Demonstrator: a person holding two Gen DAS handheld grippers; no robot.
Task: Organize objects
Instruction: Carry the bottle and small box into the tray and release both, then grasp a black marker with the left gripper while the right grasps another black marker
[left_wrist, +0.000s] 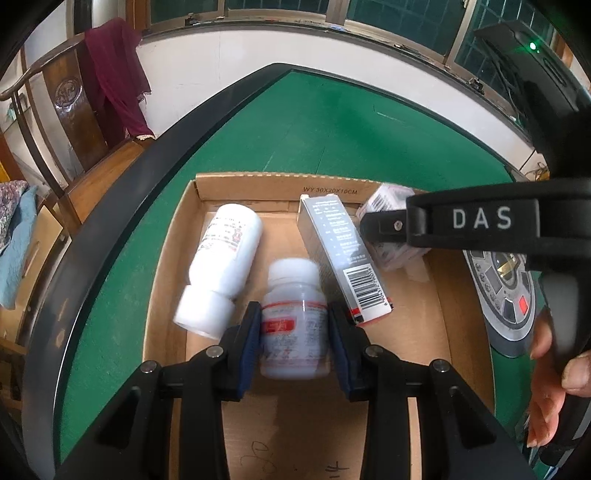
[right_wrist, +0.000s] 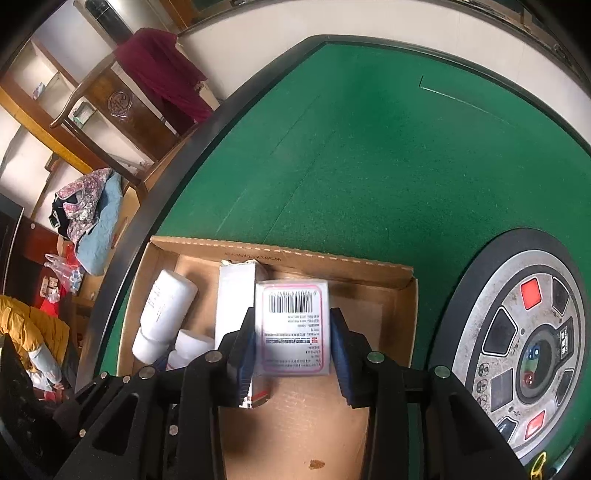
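Cardboard is framing everything here: a shallow open box (left_wrist: 173, 266) is sitting on the green felt table (left_wrist: 332, 133), and both grippers are working inside it. The left gripper (left_wrist: 294, 325) is closing its blue-padded jaws on a small white pill bottle (left_wrist: 293, 325), the pads pressing against its labelled sides, cap pointing toward twelve o'clock. The bottle looks slightly blurred, and I cannot tell whether its base is touching the box floor.

At ten o'clock from that bottle, a larger white bottle (left_wrist: 221, 269) is lying on its side, cap toward seven o'clock. At two o'clock, a silver carton (left_wrist: 341, 258) with a barcode is lying just beside the held bottle, running from twelve toward five o'clock.

Over in the right wrist view, the right gripper (right_wrist: 293, 339) is clamping a pink-bordered white packet (right_wrist: 293, 328), barcode end toward twelve o'clock, its jaws pressing on both long edges. It is hovering near the box's far wall (right_wrist: 332, 264), with the silver carton (right_wrist: 236, 295) just at its nine o'clock and the larger white bottle (right_wrist: 168, 306) further toward nine.

Out at three o'clock on the felt, a round control panel (right_wrist: 524, 343) with red buttons is sitting well apart from the box. A wooden chair (left_wrist: 74, 110) draped in maroon cloth (left_wrist: 114, 74) is standing beyond the table rim at ten o'clock.
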